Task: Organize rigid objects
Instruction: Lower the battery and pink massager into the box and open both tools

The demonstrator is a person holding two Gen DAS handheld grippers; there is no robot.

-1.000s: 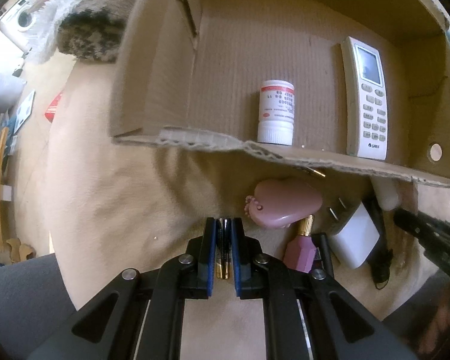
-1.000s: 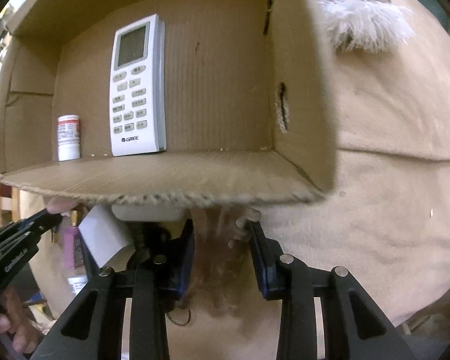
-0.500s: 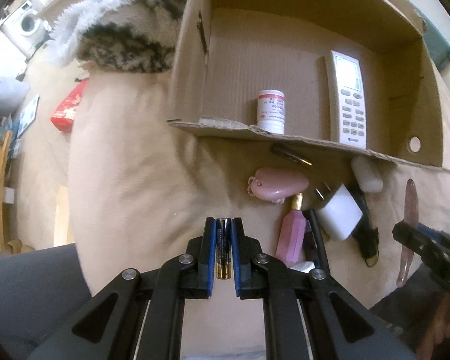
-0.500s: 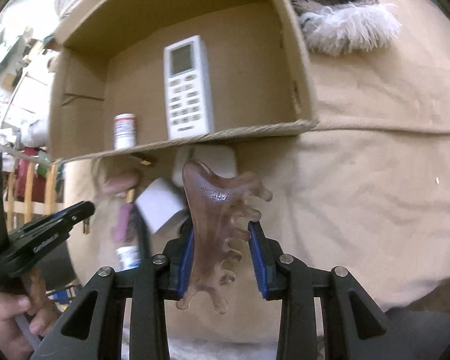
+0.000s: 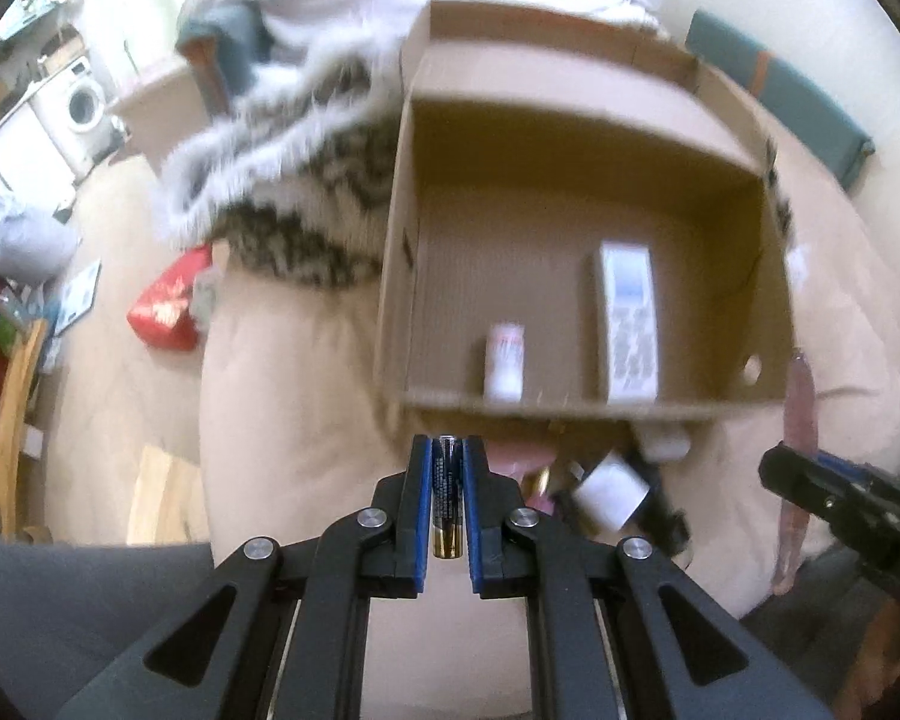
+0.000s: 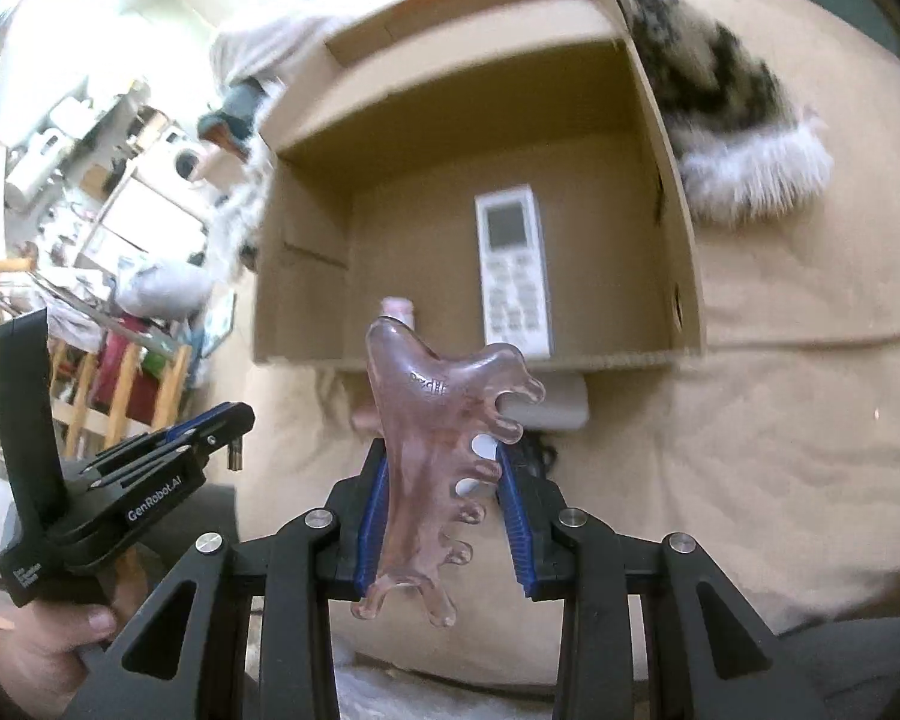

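My left gripper (image 5: 448,450) is shut on a black and gold battery (image 5: 448,498), held above the beige cushion just before the cardboard box (image 5: 402,276). My right gripper (image 6: 444,462) is shut on a pinkish-brown massage comb (image 6: 432,450) with several teeth, also raised in front of the box (image 6: 672,198). Inside the box lie a white remote (image 5: 628,324) (image 6: 513,270) and a small white pill bottle (image 5: 504,360). The left gripper (image 6: 234,420) shows in the right wrist view; the right gripper (image 5: 774,468) with the comb (image 5: 798,402) shows in the left wrist view.
Below the box's near wall lie a pink heart-shaped case (image 5: 519,456), a pink bottle with a gold cap (image 5: 540,489), a white charger (image 5: 609,489) and a black cable (image 5: 666,516). A furry patterned blanket (image 5: 306,192) lies left of the box; a red packet (image 5: 165,306) lies beside it.
Both grippers have lifted and pulled back from the cushion with the battery and the comb. The box now sits farther off and more of its inside shows.
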